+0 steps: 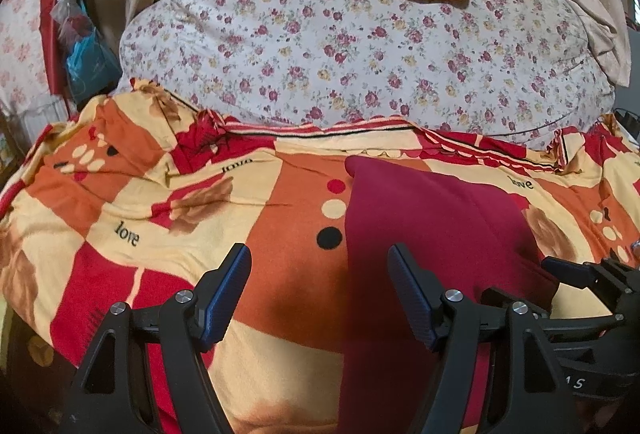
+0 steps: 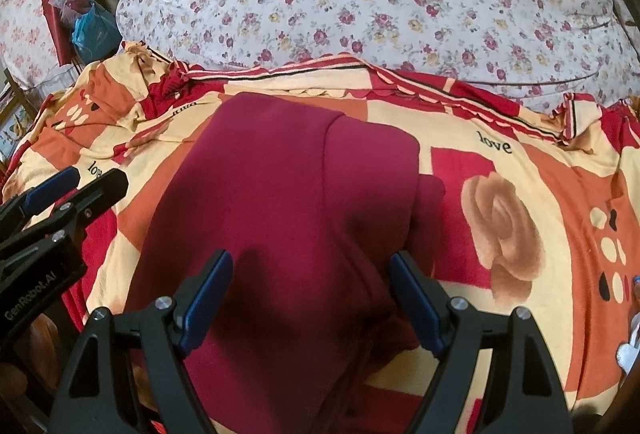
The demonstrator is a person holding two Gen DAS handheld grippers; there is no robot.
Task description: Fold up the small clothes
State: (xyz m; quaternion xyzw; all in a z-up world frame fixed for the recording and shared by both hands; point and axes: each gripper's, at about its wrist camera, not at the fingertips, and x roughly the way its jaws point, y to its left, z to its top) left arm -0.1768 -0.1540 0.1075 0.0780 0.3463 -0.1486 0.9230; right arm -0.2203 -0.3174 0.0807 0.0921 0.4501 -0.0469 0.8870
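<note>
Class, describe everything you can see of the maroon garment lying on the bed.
The maroon garment is plain, soft, matte cloth, with no print visible. It lies flat on the orange, red and cream bedspread, partly folded: one layer overlaps another along a raised edge, and a smaller flap pokes out on its right side. Its near end runs out of view beneath the cameras. The right gripper hangs open above it, and neither gripper holds it.

The left gripper point(image 1: 320, 274) stands open at bottom centre, nothing between its blue pads. A maroon garment point(image 1: 432, 226) lies right of centre on a patterned bedsheet point(image 1: 160, 218); the right gripper point(image 1: 572, 270) shows at lower right.
</note>
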